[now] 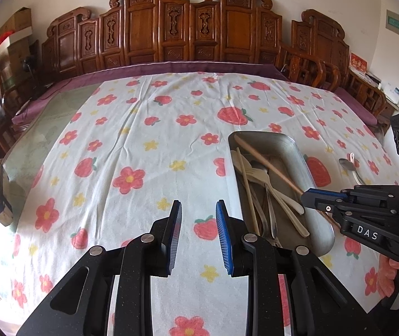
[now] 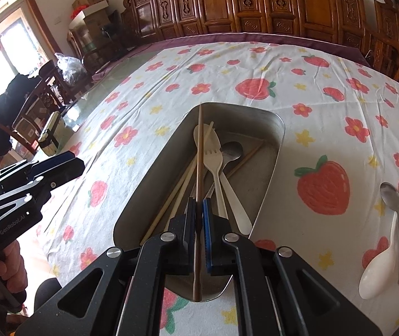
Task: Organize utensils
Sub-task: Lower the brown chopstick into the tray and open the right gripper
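A dark wooden chopstick (image 2: pixel 198 151) is pinched between the right gripper (image 2: pixel 199 210) pads, over the rectangular steel tray (image 2: pixel 276 128). The left gripper (image 1: pixel 198 210) is seen parted, empty. Only the right view shows a white plastic spoon (image 2: pixel 381 268) on the strawberry-print cloth (image 2: pixel 322 89).

1. Cloth (image 1: pixel 143 140): white, printed with red strawberries, red flowers, small yellow flowers.
2. Tray (image 2: pixel 149 173), centre of the right wrist view: dull silver-grey metal.
3. Chopstick (image 2: pixel 199 151) in right gripper (image 2: pixel 199 204): brown wood; gripper black, one pad blue.
4. Left gripper (image 1: pixel 198 204): black, blue ribbed pad.
5. Fork (image 2: pixel 213 156): cream.
6. Spoon (image 2: pixel 378 268), lower right: white; metal spoon (image 2: pixel 391 196) beside it: grey.
7. Cabinet (image 1: pixel 188 28), top: carved reddish-brown wood.
8. Table edge (image 1: pixel 171 65): purple.
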Tool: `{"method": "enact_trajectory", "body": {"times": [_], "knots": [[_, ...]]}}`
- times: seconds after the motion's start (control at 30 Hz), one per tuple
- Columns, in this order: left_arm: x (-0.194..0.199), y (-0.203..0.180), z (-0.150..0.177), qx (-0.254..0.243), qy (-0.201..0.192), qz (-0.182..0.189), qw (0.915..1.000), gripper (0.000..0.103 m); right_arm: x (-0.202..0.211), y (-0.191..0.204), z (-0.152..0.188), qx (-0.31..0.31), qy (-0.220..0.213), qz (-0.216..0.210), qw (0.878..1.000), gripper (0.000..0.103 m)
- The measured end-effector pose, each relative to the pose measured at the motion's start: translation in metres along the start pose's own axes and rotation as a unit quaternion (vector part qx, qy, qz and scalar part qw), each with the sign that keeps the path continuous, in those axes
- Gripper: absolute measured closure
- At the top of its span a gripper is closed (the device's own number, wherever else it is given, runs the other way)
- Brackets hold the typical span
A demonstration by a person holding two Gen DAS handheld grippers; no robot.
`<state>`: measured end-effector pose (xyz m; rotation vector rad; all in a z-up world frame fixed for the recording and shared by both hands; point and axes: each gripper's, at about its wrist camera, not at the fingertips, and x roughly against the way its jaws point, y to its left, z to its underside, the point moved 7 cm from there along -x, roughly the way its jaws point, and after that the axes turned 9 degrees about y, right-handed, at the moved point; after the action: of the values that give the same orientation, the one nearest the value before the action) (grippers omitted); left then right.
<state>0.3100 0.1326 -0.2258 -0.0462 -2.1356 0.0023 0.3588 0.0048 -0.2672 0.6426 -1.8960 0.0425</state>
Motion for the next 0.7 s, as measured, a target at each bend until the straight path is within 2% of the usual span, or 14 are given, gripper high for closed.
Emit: {"method": "enact_trajectory", "body": {"times": [0.33, 0.57, 0.7], "knots": [[0.009, -0.025, -0.004, -0.019, -0.009, 0.007, 0.9998, 0.079, 0.027, -0.018, 0.007, 0.010, -0.024, -0.004, 1.000, 0.094], [0.013, -0.056, -0.009, -0.035, -0.014, 0.024, 0.9990, 0.078, 0.065, -0.062, 0.031, 0.017, -0.045, 0.021, 0.999, 0.094], [0.013, -0.075, -0.009, -0.045, -0.015, 0.032, 0.9983, 0.075, 0.085, -0.101, 0.055, 0.011, -0.053, 0.048, 0.997, 0.094]]}}
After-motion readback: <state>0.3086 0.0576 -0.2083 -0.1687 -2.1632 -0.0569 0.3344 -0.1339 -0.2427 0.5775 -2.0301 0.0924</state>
